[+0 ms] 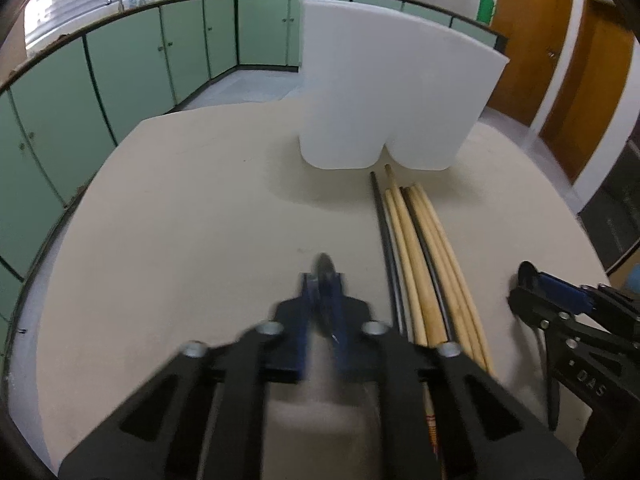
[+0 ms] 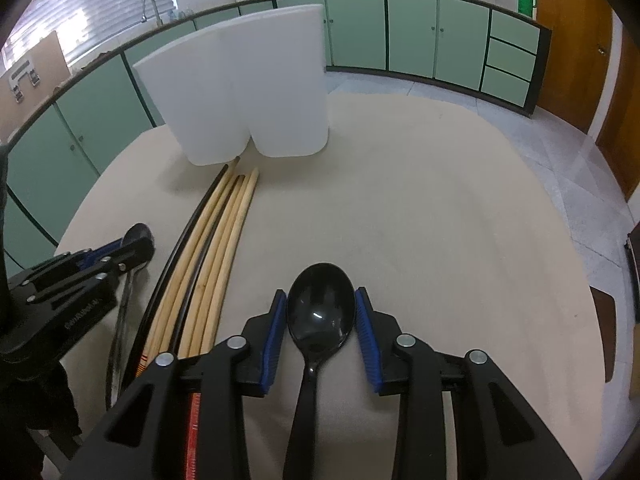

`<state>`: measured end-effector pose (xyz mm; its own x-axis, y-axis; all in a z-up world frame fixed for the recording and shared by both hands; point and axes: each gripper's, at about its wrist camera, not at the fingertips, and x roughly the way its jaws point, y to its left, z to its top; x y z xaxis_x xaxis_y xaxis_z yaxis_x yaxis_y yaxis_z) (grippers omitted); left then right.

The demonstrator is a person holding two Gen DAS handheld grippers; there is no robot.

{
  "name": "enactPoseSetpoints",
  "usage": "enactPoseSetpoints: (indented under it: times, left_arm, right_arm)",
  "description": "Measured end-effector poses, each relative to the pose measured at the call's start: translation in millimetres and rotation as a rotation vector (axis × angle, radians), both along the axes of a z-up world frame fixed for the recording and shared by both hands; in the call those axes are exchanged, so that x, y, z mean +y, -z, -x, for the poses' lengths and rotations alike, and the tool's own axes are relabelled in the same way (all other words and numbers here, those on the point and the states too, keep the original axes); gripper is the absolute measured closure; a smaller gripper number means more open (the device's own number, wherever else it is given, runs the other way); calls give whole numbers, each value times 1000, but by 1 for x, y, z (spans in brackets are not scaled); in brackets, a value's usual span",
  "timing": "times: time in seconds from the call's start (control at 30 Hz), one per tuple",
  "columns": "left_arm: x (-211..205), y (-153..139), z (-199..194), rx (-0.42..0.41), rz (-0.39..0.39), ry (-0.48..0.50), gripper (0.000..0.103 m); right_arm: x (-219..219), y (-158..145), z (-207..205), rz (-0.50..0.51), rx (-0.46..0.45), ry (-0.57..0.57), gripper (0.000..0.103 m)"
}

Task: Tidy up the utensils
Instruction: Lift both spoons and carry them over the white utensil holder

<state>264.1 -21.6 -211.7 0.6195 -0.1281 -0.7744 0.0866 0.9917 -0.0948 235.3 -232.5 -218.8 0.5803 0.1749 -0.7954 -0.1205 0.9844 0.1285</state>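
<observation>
The black spoon (image 2: 320, 312) is glossy plastic, bowl up, lying on the beige table (image 2: 440, 220) with its handle running back toward me. My right gripper (image 2: 321, 336) straddles its bowl, a blue pad (image 2: 365, 332) just beside each edge; whether the pads press on it I cannot tell. Left of it lie the chopsticks (image 2: 216, 260), several pale wooden ones and two black, side by side, tips near the white holder (image 2: 248, 88) standing at the far side. My left gripper (image 1: 322, 300) is pressed together on a thin metal spoon (image 2: 128, 280), pinching it edge-on near its bowl, the handle trailing back along the table. Both grippers slant downward toward the tabletop, the left one blurred in its own view.
</observation>
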Motion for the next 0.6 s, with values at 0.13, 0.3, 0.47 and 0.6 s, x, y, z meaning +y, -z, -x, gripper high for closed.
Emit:
enactPoseSetpoints:
  times: [0.13,0.3,0.47,0.6]
  left_arm:
    - [3,-5,12,-47,30,23,100]
    - [12,-27,30,-183,63,41,100]
    - [13,-52,41,-303,88,40,100]
    - [15,-78,39,-384,138,45,100]
  right_arm:
    - [-3,-4,6,-29,-27,3,69]
    - [-1,-25,18,-15,-124,-19,69]
    - [-3,-56,19,-59,-236,-37,69]
    - [-4,-80,9,-87,-311,-52,69]
